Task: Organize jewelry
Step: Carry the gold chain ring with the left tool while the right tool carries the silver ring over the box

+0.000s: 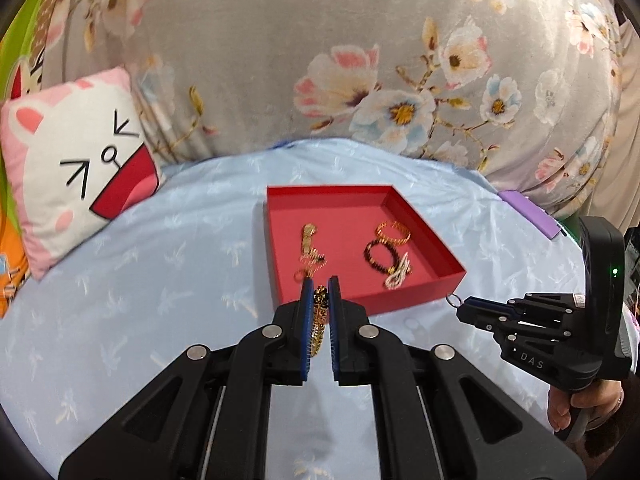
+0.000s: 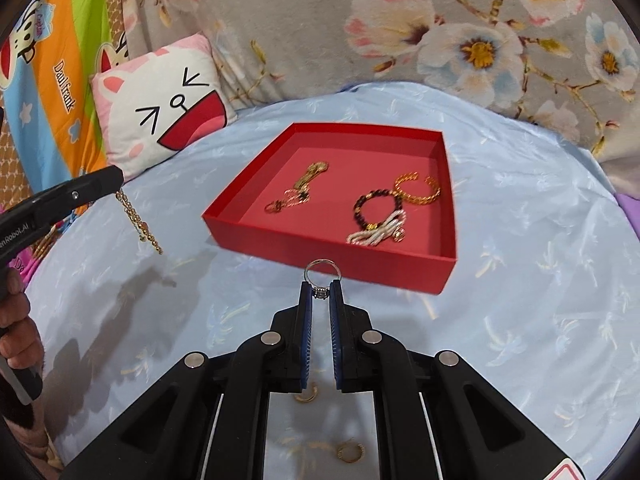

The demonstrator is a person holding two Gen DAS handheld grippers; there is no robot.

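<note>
— Left gripper point(image 1: 320, 294): pinched tight on a gold chain point(image 1: 319, 322), links running back between the blue pads; seen from the right wrist view, hanging loose below the fingertips, clear of the pale blue bedsheet point(image 1: 160, 280).

— And right gripper point(image 2: 321, 294)?

— Clamped on a silver ring point(image 2: 322, 276), band sticking up past the tips, small stone caught between the pads. Held just in front of the near wall of the red tray point(image 2: 328, 252).

— Inside the tray?

— Gold pendant piece point(image 2: 304, 184) on the left with a small gold ring point(image 2: 274, 207) beside it. On the right, gold open bangle point(image 2: 418, 190), dark beaded bracelet point(image 2: 370, 212) touching it, pearly white strand point(image 2: 378, 234) lying across the bracelet's near edge.

— Anything loose on the sheet?

— Two gold hoop earrings, one point(image 2: 308, 394) under the right gripper's fingers, the other point(image 2: 350, 452) nearer the camera.

— Surroundings?

— Cat-face cushion point(image 1: 76, 160) at far left, propped against a grey floral blanket point(image 1: 360, 60). Purple object point(image 1: 528, 212) at the bed's right edge, kind unclear.
</note>
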